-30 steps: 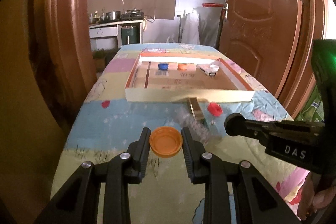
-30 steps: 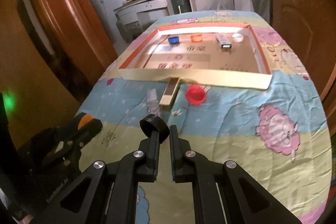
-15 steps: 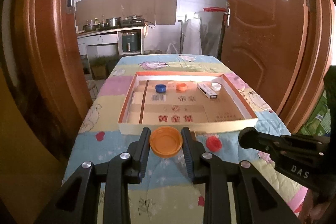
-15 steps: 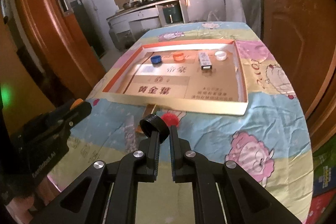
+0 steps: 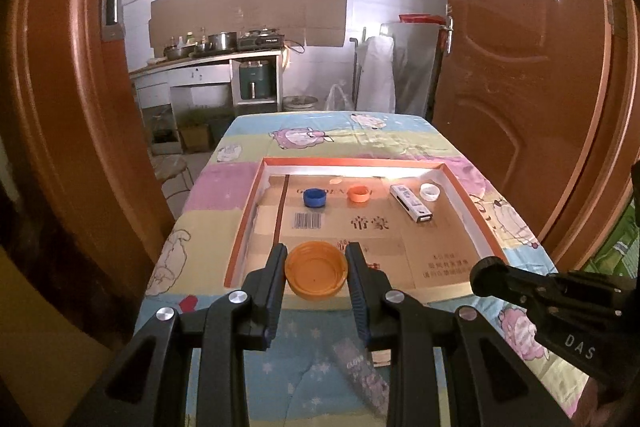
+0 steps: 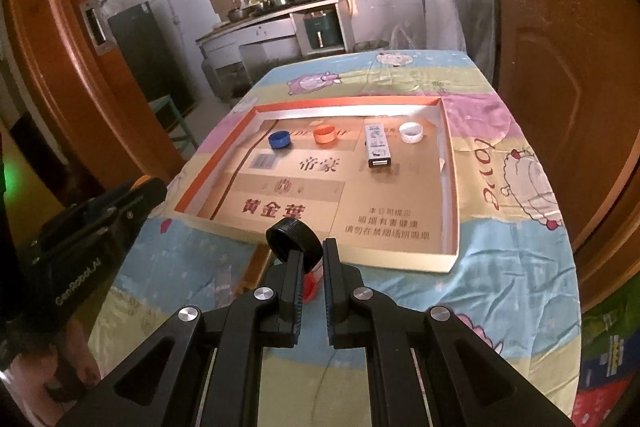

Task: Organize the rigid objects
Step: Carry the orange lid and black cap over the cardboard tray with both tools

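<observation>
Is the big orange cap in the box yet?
No. The orange cap is held between the left gripper's fingers, above the box's near edge.

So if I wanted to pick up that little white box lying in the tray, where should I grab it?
Grip the white box across its two long sides, near the middle, coming straight down from above. It lies flat on the tray, long and narrow, with free space on both long sides.

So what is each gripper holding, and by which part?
Left gripper: large orange cap, gripped across its rim. Right gripper: black cap, pinched at its lower edge.
</observation>
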### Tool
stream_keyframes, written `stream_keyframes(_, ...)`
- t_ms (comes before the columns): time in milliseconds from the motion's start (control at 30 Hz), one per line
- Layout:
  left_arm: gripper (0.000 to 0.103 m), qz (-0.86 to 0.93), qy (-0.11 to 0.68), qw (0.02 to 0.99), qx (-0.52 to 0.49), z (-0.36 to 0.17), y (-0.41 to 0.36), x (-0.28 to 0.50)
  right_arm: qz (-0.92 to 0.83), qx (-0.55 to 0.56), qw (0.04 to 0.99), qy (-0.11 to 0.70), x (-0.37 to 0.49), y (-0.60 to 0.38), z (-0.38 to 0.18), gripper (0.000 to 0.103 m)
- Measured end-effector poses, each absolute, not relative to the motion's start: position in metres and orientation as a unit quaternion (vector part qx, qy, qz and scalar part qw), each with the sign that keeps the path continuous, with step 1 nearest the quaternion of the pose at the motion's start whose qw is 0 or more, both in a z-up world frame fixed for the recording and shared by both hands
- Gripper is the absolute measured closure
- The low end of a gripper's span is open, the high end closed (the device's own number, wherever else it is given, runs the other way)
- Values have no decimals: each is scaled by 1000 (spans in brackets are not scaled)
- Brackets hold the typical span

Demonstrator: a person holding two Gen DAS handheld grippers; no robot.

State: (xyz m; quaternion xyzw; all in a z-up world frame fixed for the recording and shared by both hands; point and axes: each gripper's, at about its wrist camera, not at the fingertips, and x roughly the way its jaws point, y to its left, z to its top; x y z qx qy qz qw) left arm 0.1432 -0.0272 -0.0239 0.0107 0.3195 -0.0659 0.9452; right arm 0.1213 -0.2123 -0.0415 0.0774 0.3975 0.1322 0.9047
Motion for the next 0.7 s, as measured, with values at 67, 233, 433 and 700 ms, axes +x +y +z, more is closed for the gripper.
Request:
stream_keyframes(67,73,-65,322,944,11,-24,-28,148,132,78,904,400,127,-214,-42,94)
stream_keyframes(233,73,-65,329,942,14,-25,-30,163,133,82,901,404,139,-217,-44,94)
stream_keyframes(433,73,-65,335,940,15,-28,-33,178,134,86,899,409,155,-219,-46,94)
stream_keyframes(700,73,-62,346,936,18,-33,-36,201,137,87,897,412,178,-219,-45,94)
